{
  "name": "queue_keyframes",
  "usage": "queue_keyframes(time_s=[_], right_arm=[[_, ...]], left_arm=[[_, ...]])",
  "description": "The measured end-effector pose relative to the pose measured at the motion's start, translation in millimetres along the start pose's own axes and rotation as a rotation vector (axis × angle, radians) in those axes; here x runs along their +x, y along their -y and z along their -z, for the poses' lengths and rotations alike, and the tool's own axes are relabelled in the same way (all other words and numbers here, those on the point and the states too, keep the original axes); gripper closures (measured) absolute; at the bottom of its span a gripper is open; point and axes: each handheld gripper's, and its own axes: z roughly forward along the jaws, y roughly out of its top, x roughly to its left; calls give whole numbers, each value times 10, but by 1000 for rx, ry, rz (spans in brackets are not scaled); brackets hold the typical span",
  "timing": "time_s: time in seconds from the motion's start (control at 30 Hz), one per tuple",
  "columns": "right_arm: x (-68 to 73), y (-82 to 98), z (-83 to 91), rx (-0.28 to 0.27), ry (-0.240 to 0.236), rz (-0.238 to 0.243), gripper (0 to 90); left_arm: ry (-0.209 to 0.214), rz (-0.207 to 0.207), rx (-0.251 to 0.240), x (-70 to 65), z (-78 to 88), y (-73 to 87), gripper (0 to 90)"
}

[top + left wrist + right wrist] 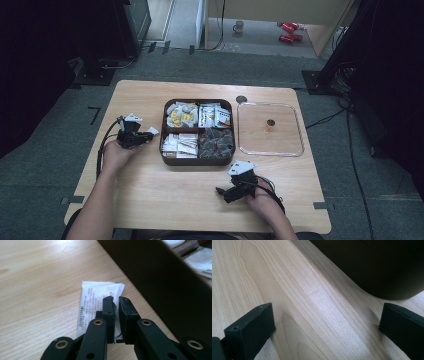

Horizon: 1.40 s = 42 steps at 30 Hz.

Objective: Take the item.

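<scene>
Four snack-filled compartments in brown tray (167,159); left gripper (116,300) pinching white packet (93,298), right gripper (324,322) wide, empty.

A mug (239,26) and 2 red objects (288,31) sit on the floor.

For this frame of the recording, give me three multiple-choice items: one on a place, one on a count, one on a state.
1. Where does the clear lid lie?
A. on the table to the right of the brown box
B. on top of the box
C. on the floor

2. How many compartments does the box have?
A. two
B. four
C. six

3. How does the left gripper stand?
A. wide open over bare wood
B. shut on the white packet
C. inside the box

Key: 1 A, the high view shows the lid flat on the table beside the box. 2 B, dividers form a two-by-two grid. 3 B, the left gripper view shows its fingers pinching the packet's edge beside the box wall.
</scene>
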Motion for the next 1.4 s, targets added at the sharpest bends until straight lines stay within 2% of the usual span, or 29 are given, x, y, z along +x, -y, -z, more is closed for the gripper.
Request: queue_keyframes(time_s=[0.1,0.23,0.33,0.4,0.7,0.77,0.87,1.1,1.4], right_arm=[[0,0,0,0,0,0,0],[0,0,0,0,0,0,0],[0,0,0,0,0,0,0],[0,0,0,0,0,0,0],[0,0,0,-1,0,0,0],[0,0,0,0,0,0,0],[-1,0,0,0,0,0,0],[-4,-2,-1,1,-3,3,0],[-4,-2,-1,1,-3,4,0]], left_arm=[[-3,25,-21,32,5,5,814],[-17,9,-10,28,13,18,756],[-16,12,-14,27,27,15,715],[-6,19,-29,18,58,8,685],[-11,4,-69,-3,201,27,602],[-28,-20,-62,-11,242,67,590],[-30,-19,-66,-12,276,91,580],[-44,-5,-119,-13,421,165,517],[-60,-2,-125,-14,551,307,475]])
